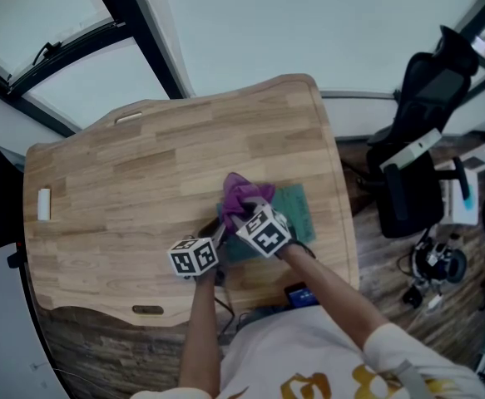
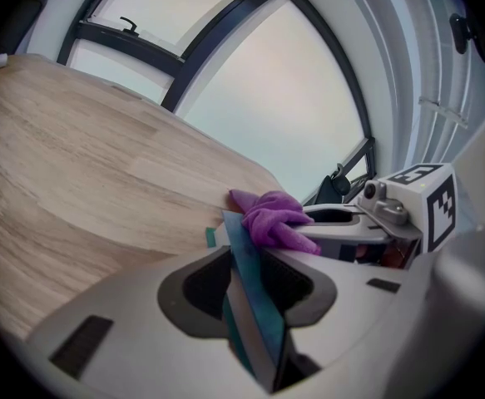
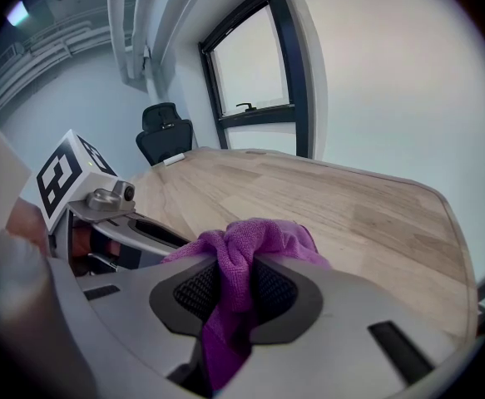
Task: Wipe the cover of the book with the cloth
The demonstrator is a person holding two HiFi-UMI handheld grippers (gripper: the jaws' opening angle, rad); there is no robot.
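The left gripper (image 2: pixel 254 289) is clamping one edge of the teal book (image 1: pixel 294 209), which is sitting on the wooden desk (image 1: pixel 126 189) near its right edge. The right gripper (image 3: pixel 235 293) is pinching the purple cloth (image 1: pixel 244 193), which is bunching against the book's cover.

The person wears a white shirt (image 1: pixel 309 352) with a gold print (image 1: pixel 304 386) on the front and a white sleeve (image 1: pixel 404 347). The left gripper (image 2: pixel 254 298) and right gripper (image 3: pixel 234 293) have pale grey moulded shells, black meshed pads (image 3: pixel 194 293) and small dark slots (image 3: pixel 396 339). Each carries a white cube (image 1: pixel 194 258) with black square markers.
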